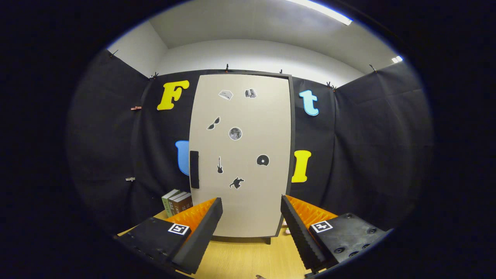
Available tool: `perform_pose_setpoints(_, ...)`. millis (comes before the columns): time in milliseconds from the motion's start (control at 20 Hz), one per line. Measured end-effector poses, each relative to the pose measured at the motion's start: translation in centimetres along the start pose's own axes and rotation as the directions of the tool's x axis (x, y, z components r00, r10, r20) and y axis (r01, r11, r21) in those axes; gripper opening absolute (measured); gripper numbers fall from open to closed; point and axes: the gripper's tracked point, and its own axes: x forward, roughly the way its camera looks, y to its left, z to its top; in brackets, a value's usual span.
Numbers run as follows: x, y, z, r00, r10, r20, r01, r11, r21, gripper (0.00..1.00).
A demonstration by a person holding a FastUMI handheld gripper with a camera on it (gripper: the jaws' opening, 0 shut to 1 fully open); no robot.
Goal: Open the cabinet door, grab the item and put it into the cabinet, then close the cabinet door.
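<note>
A tall beige cabinet door (248,116) stands shut straight ahead, with several small stickers on it. Its dark vertical handle (194,169) sits on the door's left edge, above and a little beyond my left fingertip. A small stack of books (177,201) lies on the wooden table to the left of the cabinet, just past the left finger. My gripper (252,203) is open, with nothing between its fingers, and points at the lower part of the door without touching it.
The wooden table (248,259) runs under the fingers up to the cabinet's base. Black cloth walls close the booth behind and on both sides. Something small and pale (286,230) lies at the cabinet's lower right corner.
</note>
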Motion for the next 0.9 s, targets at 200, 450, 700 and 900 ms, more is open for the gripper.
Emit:
perform_pose_setpoints(200, 0.2, 0.7, 0.0, 1.000, 0.012, -0.004, -0.012, 1.000, -0.005, 0.98)
perform_pose_setpoints(450, 0.3, 1.2, 0.1, 1.000, 0.015, -0.003, -0.015, 1.000, -0.018, 0.97)
perform_pose_setpoints(700, 0.4, 1.3, -0.3, 1.000, 0.021, -0.014, -0.021, 1.000, -0.017, 0.98)
perform_pose_setpoints(900, 0.5, 0.6, -0.3, 1.000, 0.006, -0.016, -0.006, 1.000, -0.005, 0.97)
